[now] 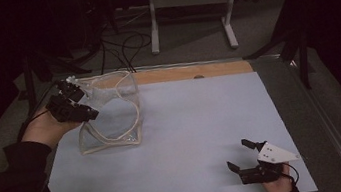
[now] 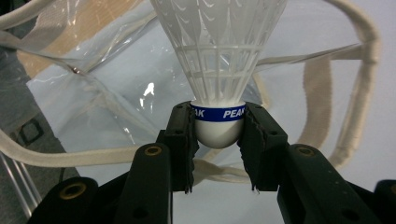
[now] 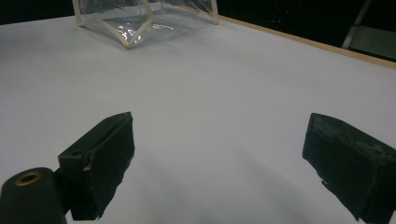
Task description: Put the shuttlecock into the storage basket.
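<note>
A white plastic shuttlecock (image 2: 218,60) with a blue band reading PEAK is held by its rounded cork, skirt pointing away from the camera. My left gripper (image 2: 218,140) is shut on that cork. It hovers over the mouth of a clear plastic bag (image 1: 110,112) with beige trim, which stands at the table's back left. In the high view, the left gripper (image 1: 78,101) is at the bag's left rim. My right gripper (image 1: 238,154) rests low near the front right edge, open and holding nothing. Its view shows the right gripper (image 3: 224,158) with jaws wide apart over the bare mat, and the bag (image 3: 140,18) far off.
A pale blue mat (image 1: 189,134) covers the table, with a strip of wood (image 1: 195,71) showing along the back edge. Behind the table are a white metal stand (image 1: 190,2), cables on the floor and dark tripod legs at both sides.
</note>
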A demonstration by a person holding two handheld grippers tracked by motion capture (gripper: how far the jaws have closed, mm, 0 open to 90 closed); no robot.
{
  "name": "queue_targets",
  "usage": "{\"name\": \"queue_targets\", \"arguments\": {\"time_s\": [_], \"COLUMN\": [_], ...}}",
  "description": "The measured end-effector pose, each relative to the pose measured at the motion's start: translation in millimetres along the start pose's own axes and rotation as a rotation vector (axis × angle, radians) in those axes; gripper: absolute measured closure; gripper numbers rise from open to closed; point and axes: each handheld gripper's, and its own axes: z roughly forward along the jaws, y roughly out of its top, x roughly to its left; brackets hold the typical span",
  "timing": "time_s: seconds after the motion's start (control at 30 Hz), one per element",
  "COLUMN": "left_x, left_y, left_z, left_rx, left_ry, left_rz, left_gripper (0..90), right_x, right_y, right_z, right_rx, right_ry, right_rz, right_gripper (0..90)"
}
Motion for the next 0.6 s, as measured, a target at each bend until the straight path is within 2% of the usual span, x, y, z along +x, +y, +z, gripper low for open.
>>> {"name": "queue_targets", "arguments": {"time_s": [0.13, 0.53, 0.6], "left_x": [1.1, -7.5, -9.8], "left_y": [0.6, 5.6, 5.4], "left_z": [3.3, 14.0, 15.9], "left_rx": [0.010, 0.092, 0.101], "left_ry": [-0.006, 0.000, -0.014], "left_rz": [-0.007, 0.027, 0.042], "left_gripper": [66.5, 66.4, 66.4], "right_x": [-0.5, -1.1, -1.0], "right_y": [0.0, -0.3, -0.3], "right_z": [-0.2, -0.8, -0.6], "right_rx": [-0.001, -0.002, -0.002], "right_ry": [0.000, -0.002, 0.000], "right_rz": [-0.002, -0.001, -0.001], "right_gripper": [9.0, 9.0, 9.0]}}
